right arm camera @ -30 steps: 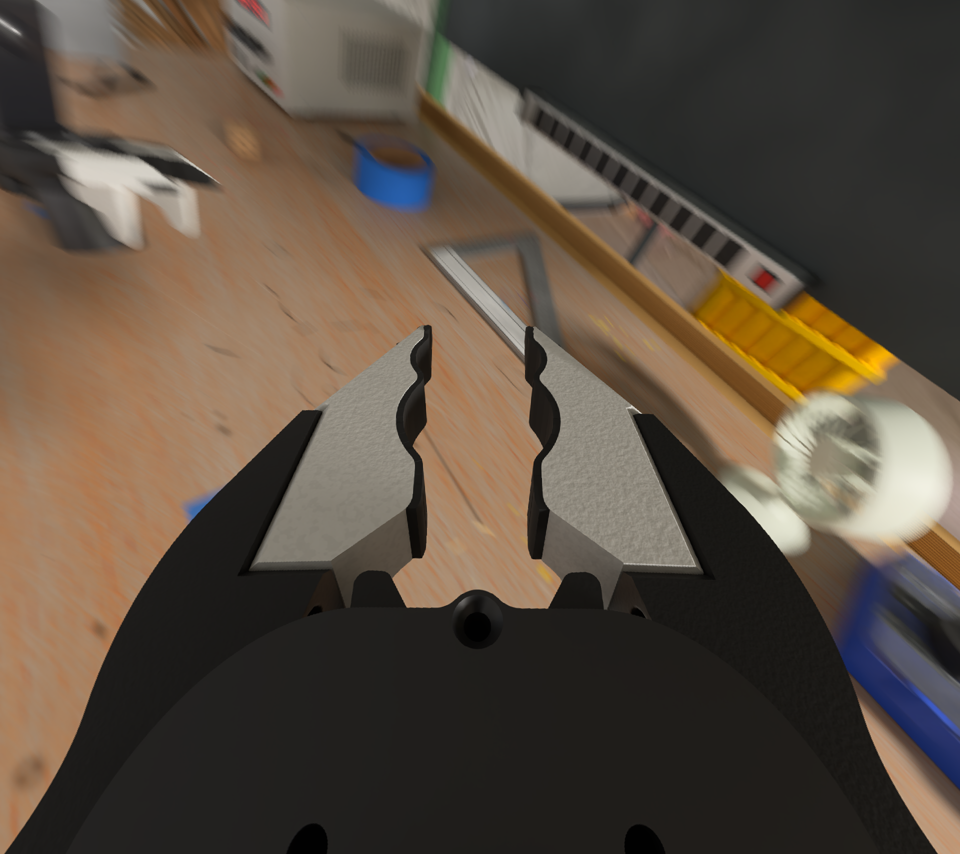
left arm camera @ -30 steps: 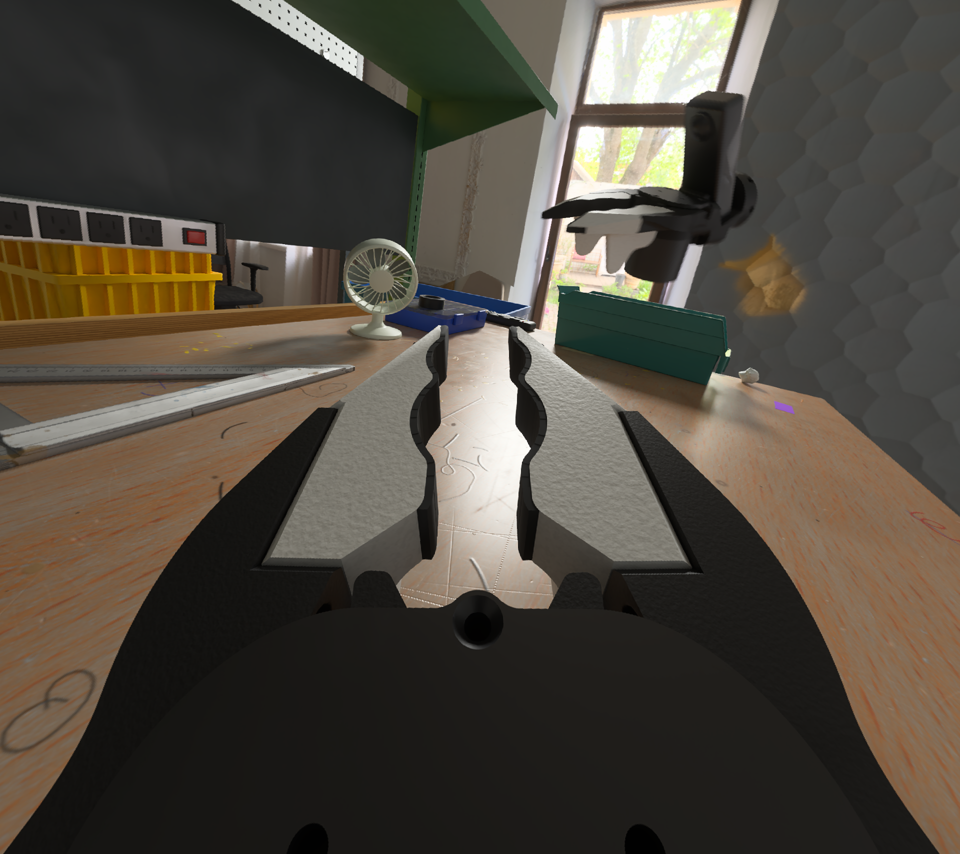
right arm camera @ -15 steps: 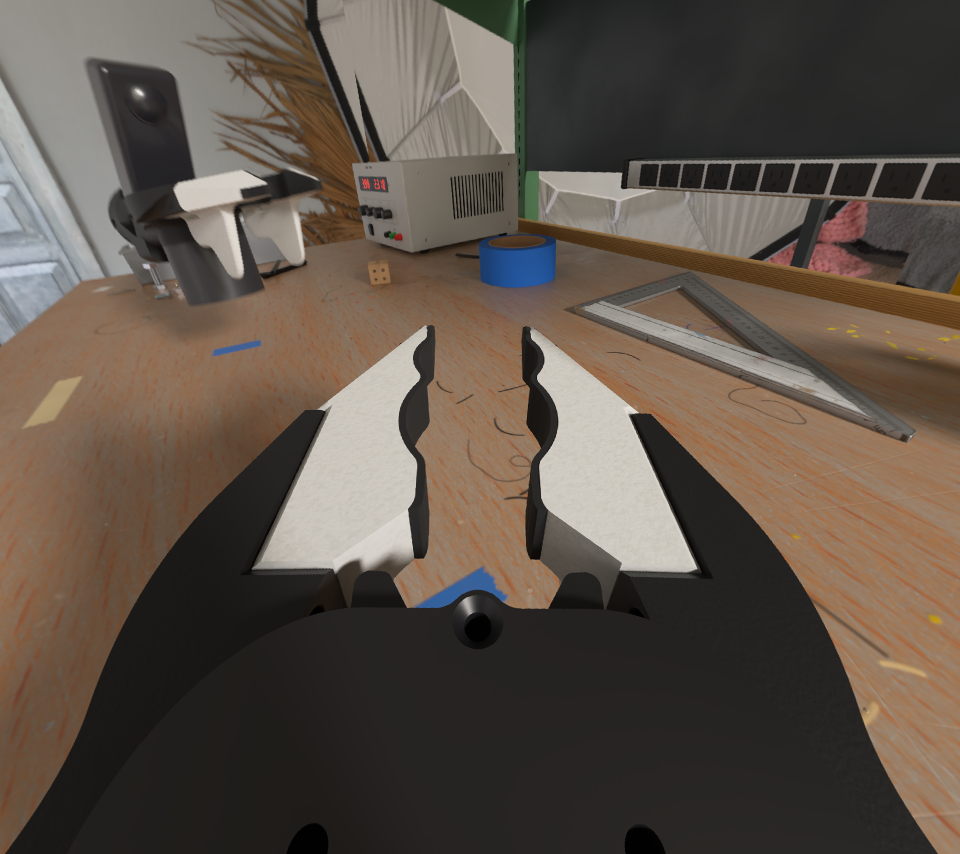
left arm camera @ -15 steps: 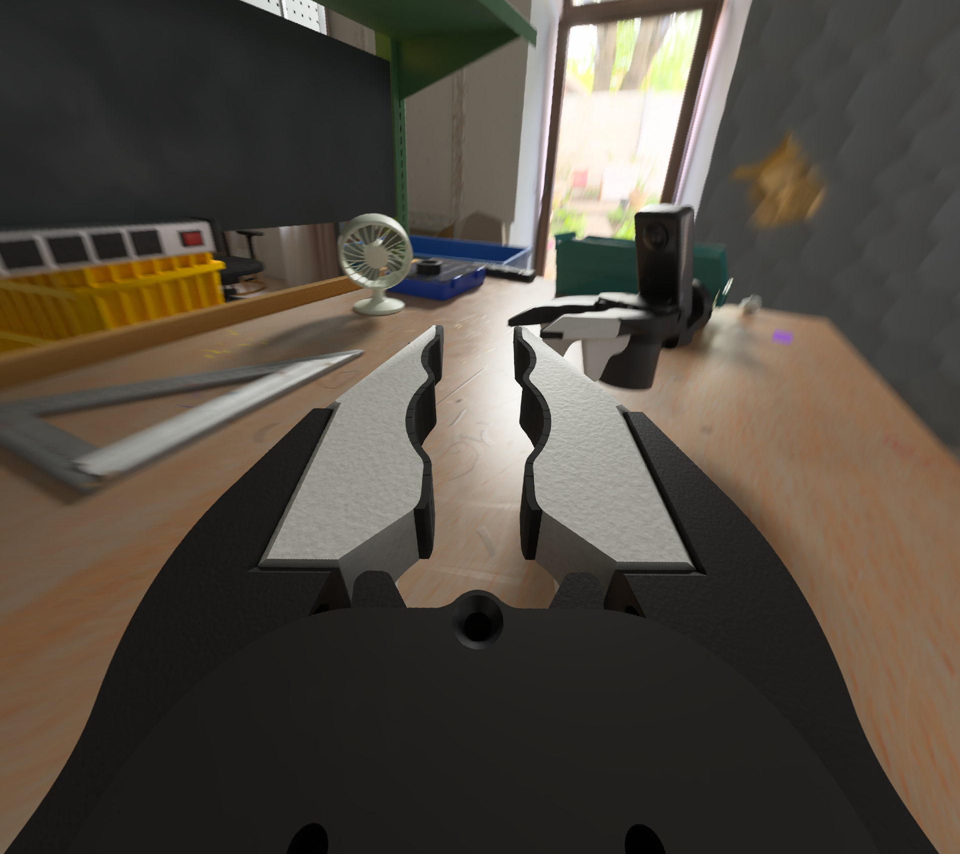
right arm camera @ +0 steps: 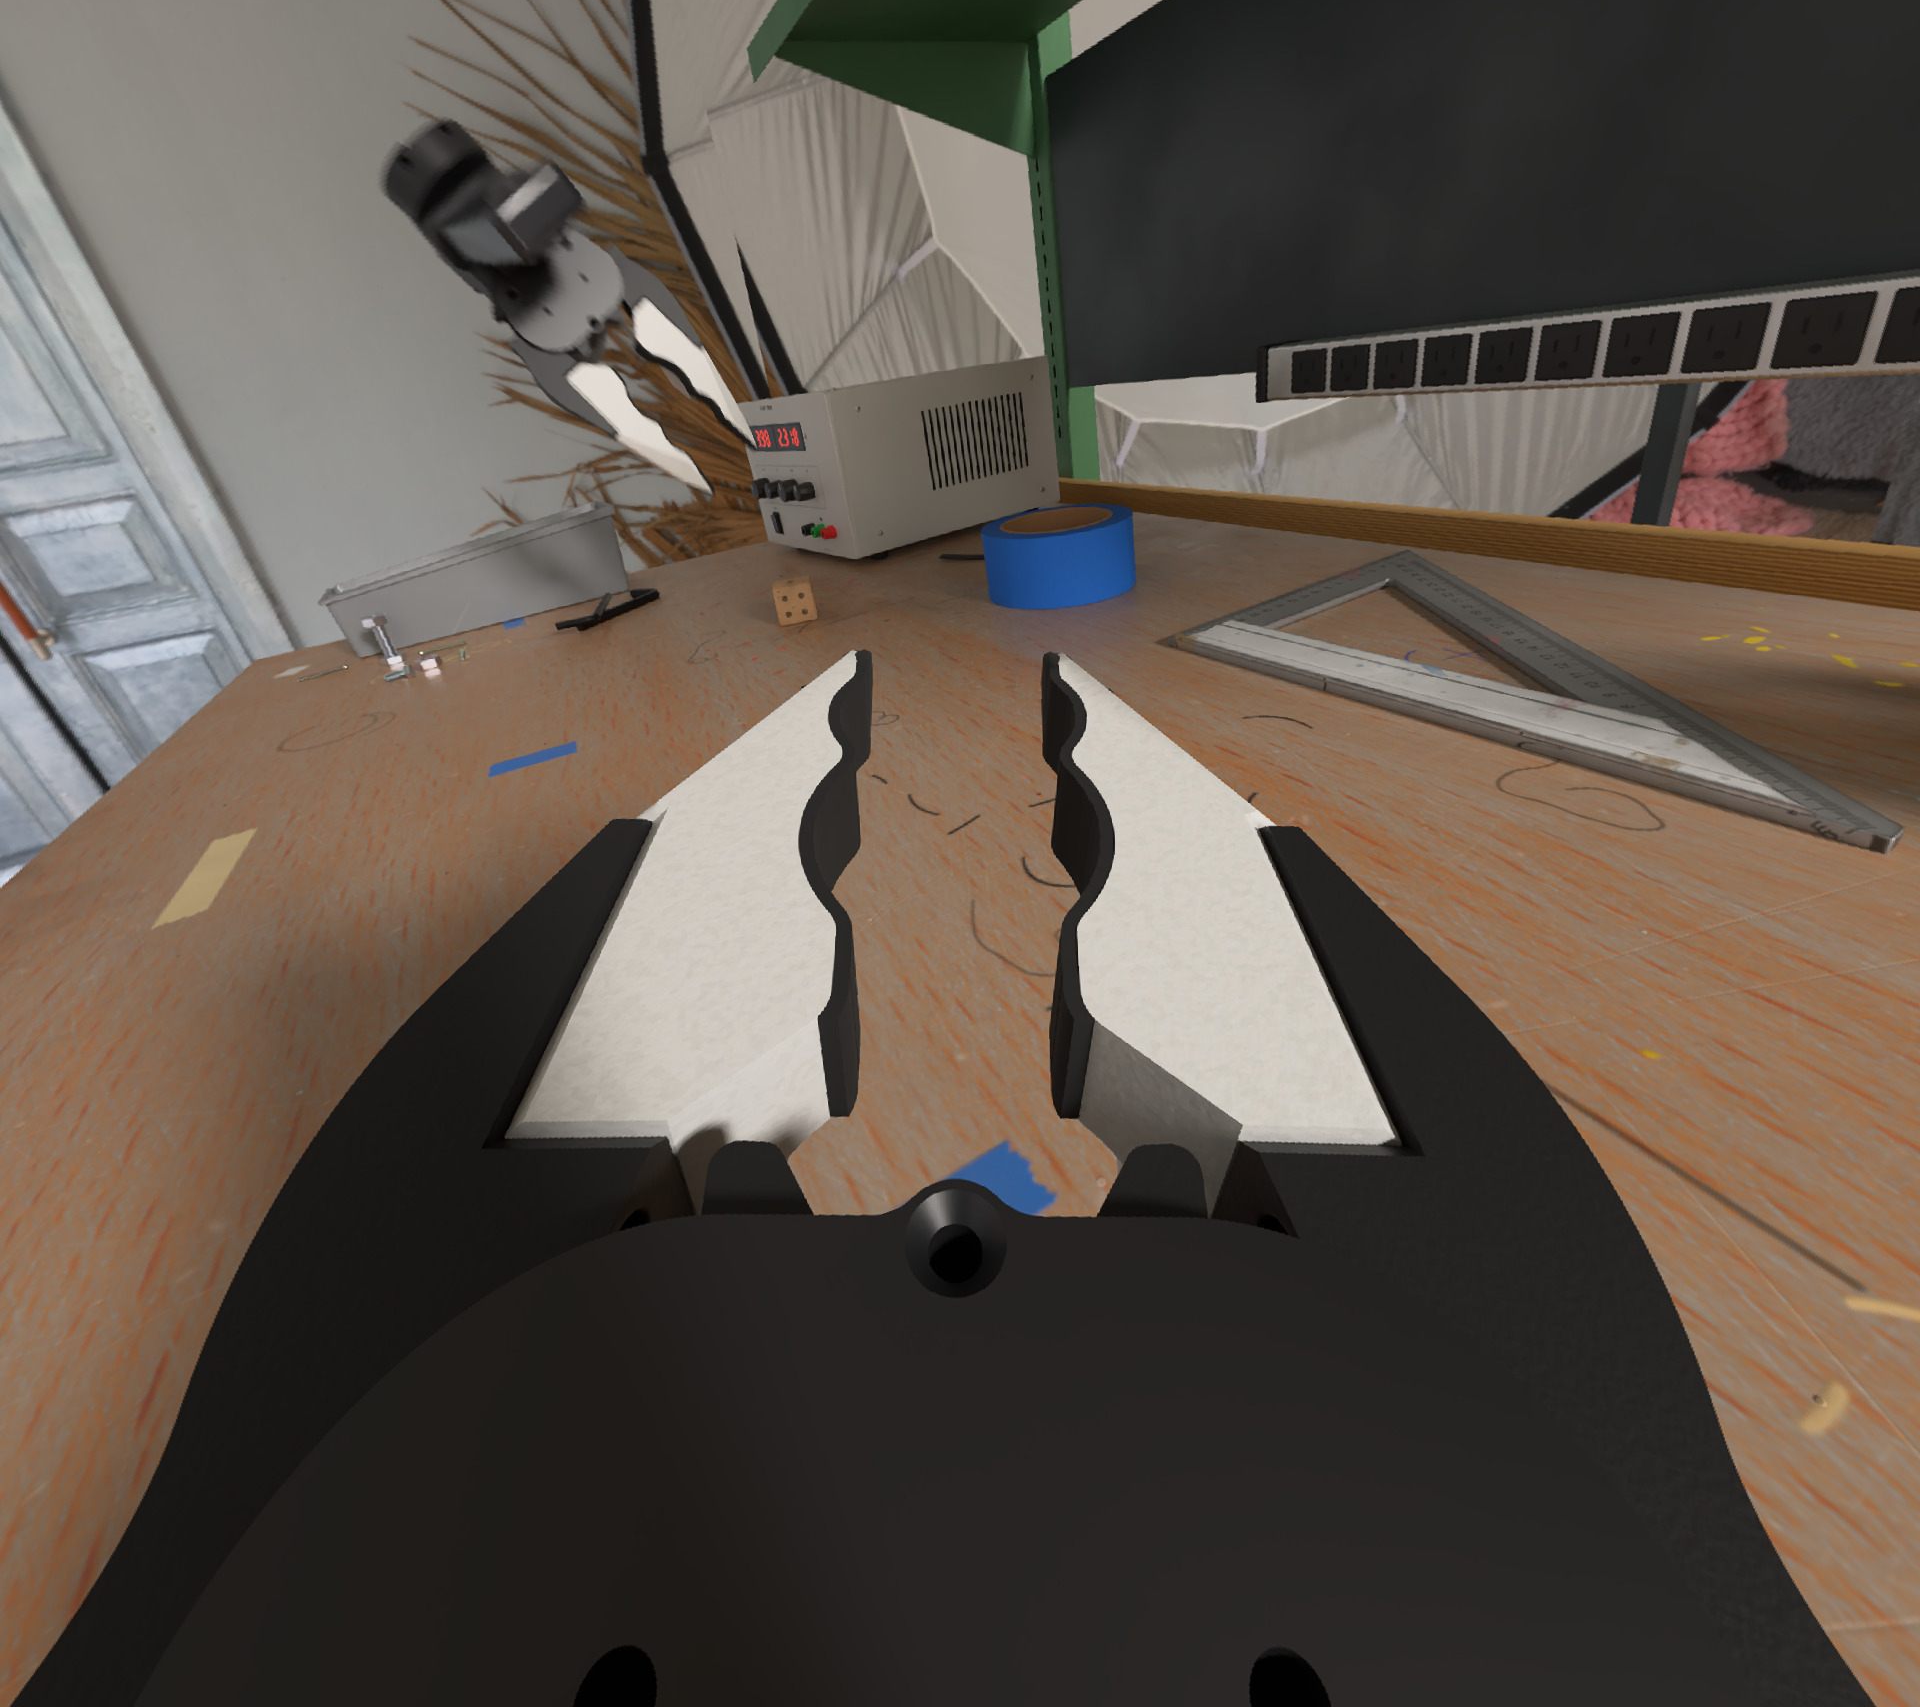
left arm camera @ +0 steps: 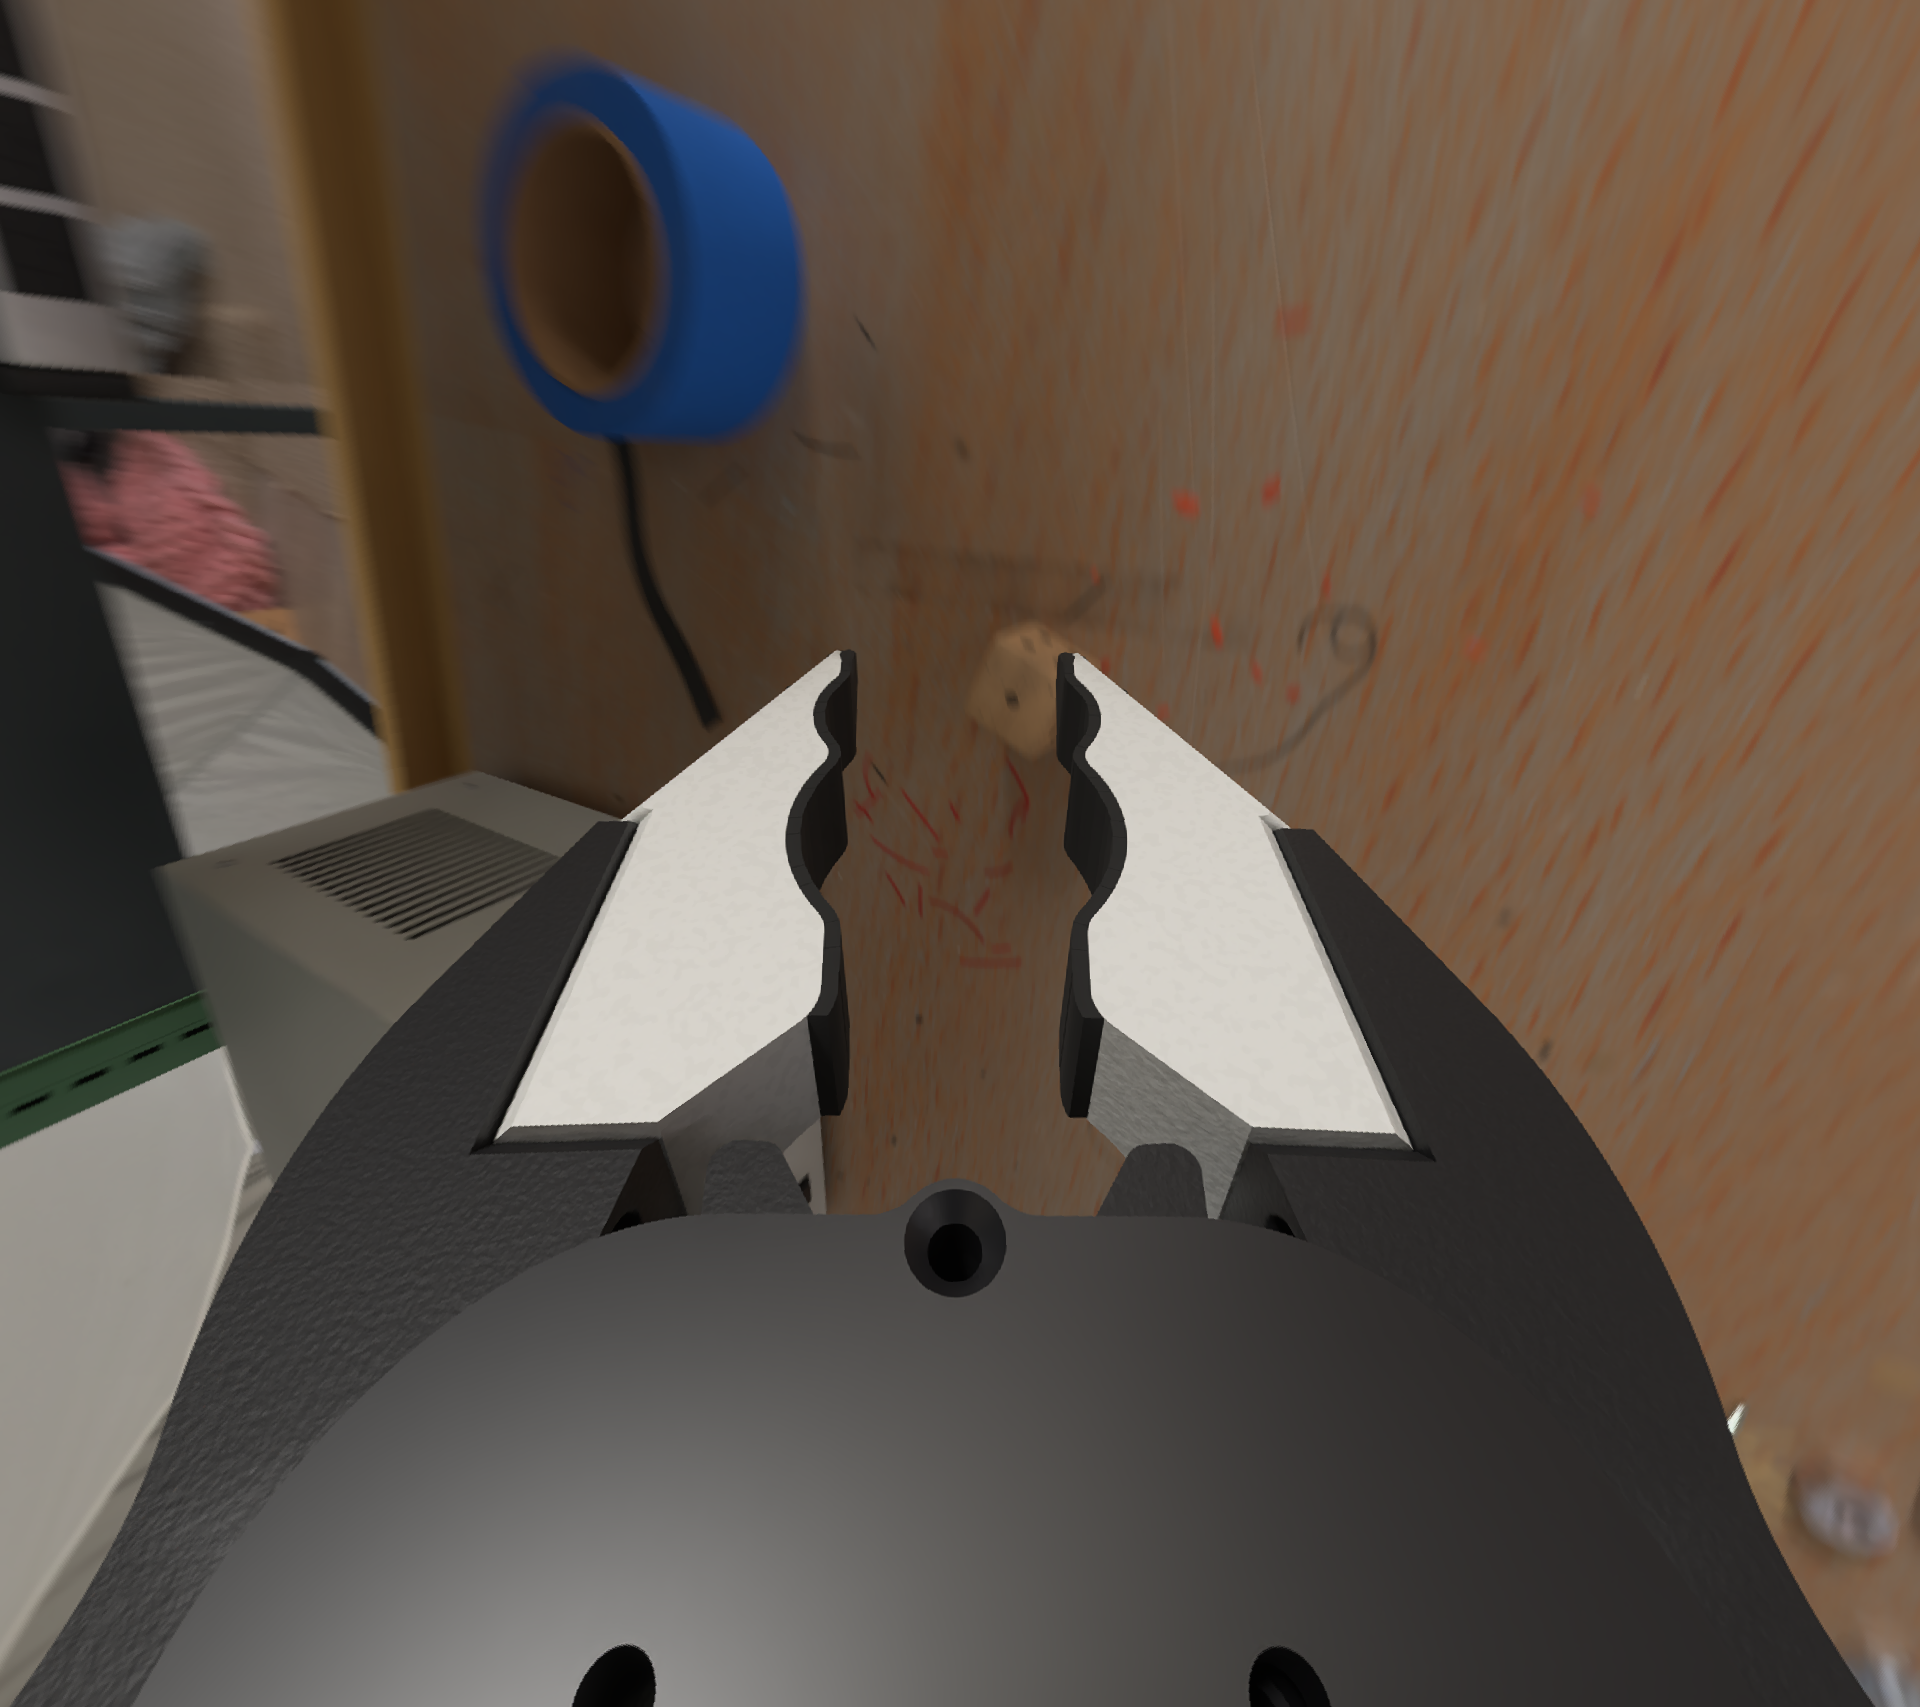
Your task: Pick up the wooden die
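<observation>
Left hand-held gripper [left arm camera: 953,670] hangs with jaws parted and empty over the worktop [left arm camera: 1455,307]; the wooden die [left arm camera: 1013,701] lies mid-frame, just beyond its right fingertip, blue tape roll [left arm camera: 644,255] upper left. Right hand-held gripper [right arm camera: 951,670], likewise parted and empty, sees the wooden die [right arm camera: 795,599] above centre, beside the tape roll [right arm camera: 1060,558] and power supply [right arm camera: 904,462].

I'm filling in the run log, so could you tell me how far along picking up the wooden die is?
Early stage. Done: the left gripper is above the bench, open and aimed down at the wooden die. In hand: the approach, since the die sits on the bench near the blue tape roll, ungrasped. Left: descend, close, lift. The right gripper is open and empty, farther off.
</observation>
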You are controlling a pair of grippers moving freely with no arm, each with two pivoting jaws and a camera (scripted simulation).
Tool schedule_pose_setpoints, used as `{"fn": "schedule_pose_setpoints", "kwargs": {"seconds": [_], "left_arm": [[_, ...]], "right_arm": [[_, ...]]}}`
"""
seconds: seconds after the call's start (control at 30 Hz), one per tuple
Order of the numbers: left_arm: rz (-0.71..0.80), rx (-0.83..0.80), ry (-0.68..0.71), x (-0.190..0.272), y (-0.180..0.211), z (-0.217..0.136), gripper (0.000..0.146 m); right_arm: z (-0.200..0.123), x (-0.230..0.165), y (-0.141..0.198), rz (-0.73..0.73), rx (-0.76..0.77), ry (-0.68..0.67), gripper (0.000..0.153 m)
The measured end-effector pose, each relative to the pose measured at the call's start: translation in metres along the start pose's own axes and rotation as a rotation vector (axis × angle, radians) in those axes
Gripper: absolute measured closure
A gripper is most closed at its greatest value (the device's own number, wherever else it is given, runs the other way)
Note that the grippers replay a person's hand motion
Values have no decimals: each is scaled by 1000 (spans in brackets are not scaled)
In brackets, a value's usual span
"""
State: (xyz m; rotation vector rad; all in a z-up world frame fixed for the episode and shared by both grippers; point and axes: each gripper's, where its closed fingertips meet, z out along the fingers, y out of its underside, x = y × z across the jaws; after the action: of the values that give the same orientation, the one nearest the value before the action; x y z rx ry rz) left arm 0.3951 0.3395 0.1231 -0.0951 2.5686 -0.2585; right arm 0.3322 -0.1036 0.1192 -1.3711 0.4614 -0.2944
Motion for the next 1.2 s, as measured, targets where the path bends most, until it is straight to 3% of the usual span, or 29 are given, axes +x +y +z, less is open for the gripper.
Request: {"fn": "schedule_pose_setpoints", "kwargs": {"seconds": [0.1, 0.2, 0.27, 0.3, 0.33, 0.43, 0.6, 0.8, 1.03, 1.2], "left_arm": [[74, -146, 177, 8, 37, 30, 105], [163, -222, 259, 9, 53, 49, 99], [196, -191, 275, 10, 55, 61, 96], [282, -161, 286, 10, 56, 67, 95], [387, -234, 304, 10, 61, 72, 95], [393, -284, 346, 18, 63, 86, 95], [401, -299, 291, 16, 66, 92, 113], [412, -289, -49, -17, 42, 35, 113], [459, -368, -760, -70, -15, -79, 113], [472, -334, -1168, -67, -78, -131, 114]], "right_arm": [[-1, 2, -1, 13, 15, 7, 121], [-2, 4, -1, 30, 18, 9, 122], [-1, 5, -1, 41, 12, 7, 122], [-1, 5, 0, 44, 11, 6, 122], [-1, 5, 0, 45, 11, 7, 122], [-2, 6, -1, 50, 17, 12, 122], [-2, 8, -1, 66, 27, 17, 123], [-2, 8, -1, 65, 20, 19, 124], [0, 5, 1, 40, 5, 17, 124], [9, -10, -2, 10, -6, -37, 120]]}}
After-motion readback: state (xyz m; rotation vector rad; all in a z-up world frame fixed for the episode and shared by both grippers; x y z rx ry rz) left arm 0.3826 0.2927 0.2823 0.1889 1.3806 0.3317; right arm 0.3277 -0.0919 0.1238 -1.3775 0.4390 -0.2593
